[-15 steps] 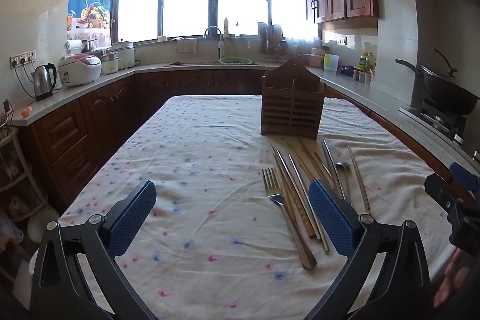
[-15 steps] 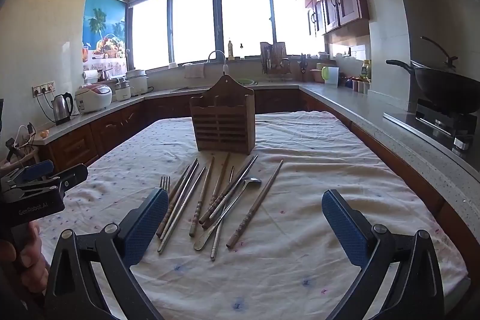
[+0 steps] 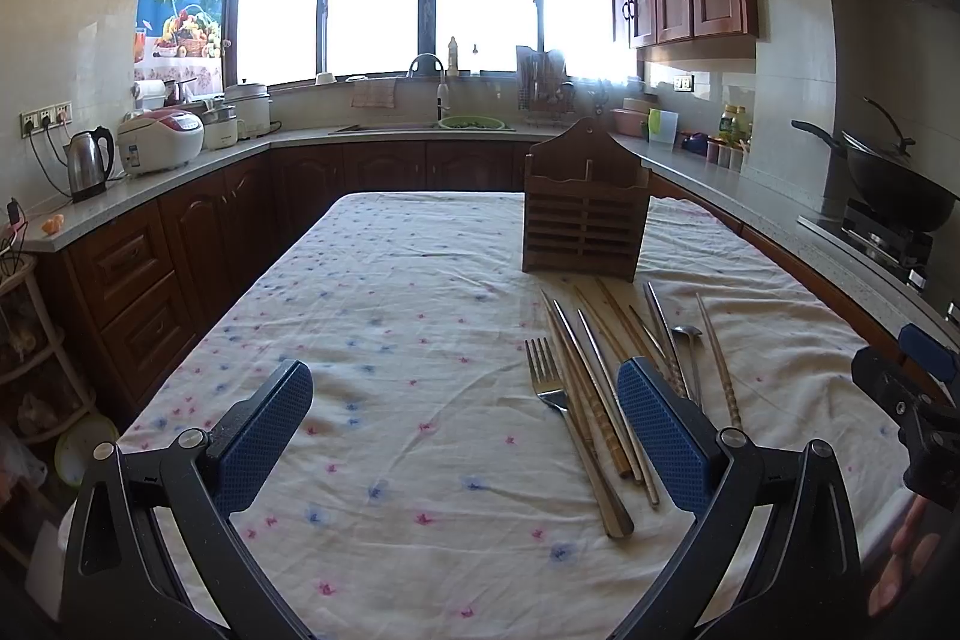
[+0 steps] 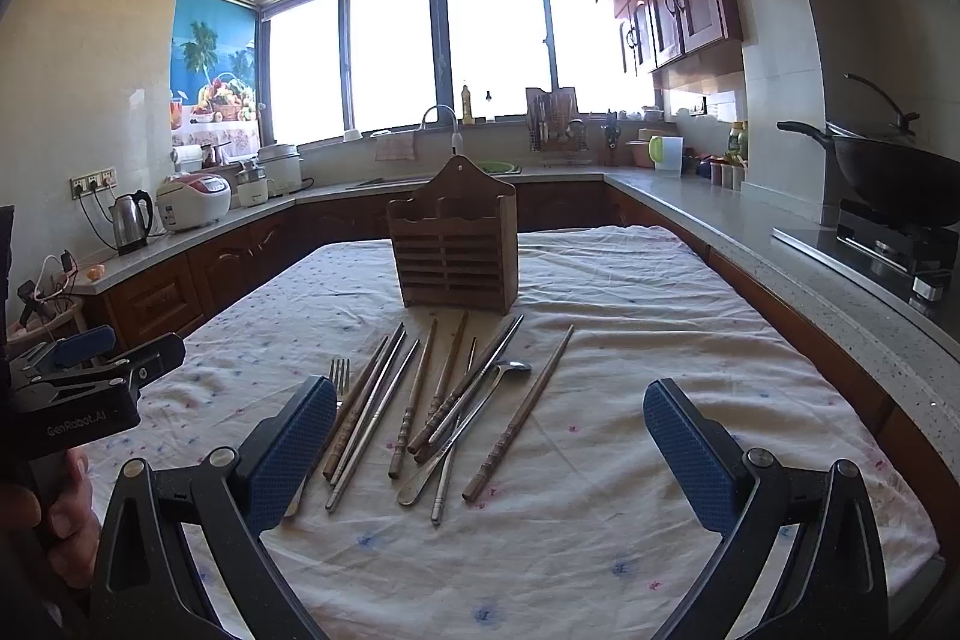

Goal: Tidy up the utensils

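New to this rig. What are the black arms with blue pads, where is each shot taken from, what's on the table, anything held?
There is no robot: a person holds a two-finger gripper in each hand, and each picture comes from a fisheye camera on one gripper, looking along its fingers. The left gripper and the right gripper both stand wide open and hold nothing. The right camera also catches the left gripper's handle at its left edge. On the flowered tablecloth stands a wooden utensil holder. In front of it lie a fork, a spoon, wooden chopsticks and metal chopsticks, loosely fanned out. None is in the holder yet.
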A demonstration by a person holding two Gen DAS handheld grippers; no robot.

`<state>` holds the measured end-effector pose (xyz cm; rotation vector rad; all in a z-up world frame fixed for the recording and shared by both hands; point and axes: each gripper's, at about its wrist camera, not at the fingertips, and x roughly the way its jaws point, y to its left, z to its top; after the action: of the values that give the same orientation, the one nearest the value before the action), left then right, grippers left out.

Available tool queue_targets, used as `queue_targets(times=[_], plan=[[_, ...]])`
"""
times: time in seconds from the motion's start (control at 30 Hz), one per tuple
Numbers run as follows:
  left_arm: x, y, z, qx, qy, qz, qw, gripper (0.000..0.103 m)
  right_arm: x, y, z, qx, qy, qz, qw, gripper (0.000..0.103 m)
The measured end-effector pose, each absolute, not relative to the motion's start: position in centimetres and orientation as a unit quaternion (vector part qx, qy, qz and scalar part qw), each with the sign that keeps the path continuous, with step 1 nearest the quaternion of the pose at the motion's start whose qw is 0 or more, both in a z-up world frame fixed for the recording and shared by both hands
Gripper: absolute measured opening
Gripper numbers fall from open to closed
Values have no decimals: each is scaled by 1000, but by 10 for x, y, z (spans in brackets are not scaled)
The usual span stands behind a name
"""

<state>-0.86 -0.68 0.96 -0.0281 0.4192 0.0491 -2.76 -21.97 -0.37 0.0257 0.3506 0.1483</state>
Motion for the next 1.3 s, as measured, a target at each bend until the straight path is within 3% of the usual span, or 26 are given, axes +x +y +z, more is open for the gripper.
queue_targets(times=[0.93, 1.3], plan=[[0, -6, 6, -19, 220, 17, 975, 103, -21, -218, -2, 3, 196, 80, 977, 103], [29, 0, 0, -36, 258, -4, 966, 103, -2, -225, -2, 55, 210, 110, 970, 103]])
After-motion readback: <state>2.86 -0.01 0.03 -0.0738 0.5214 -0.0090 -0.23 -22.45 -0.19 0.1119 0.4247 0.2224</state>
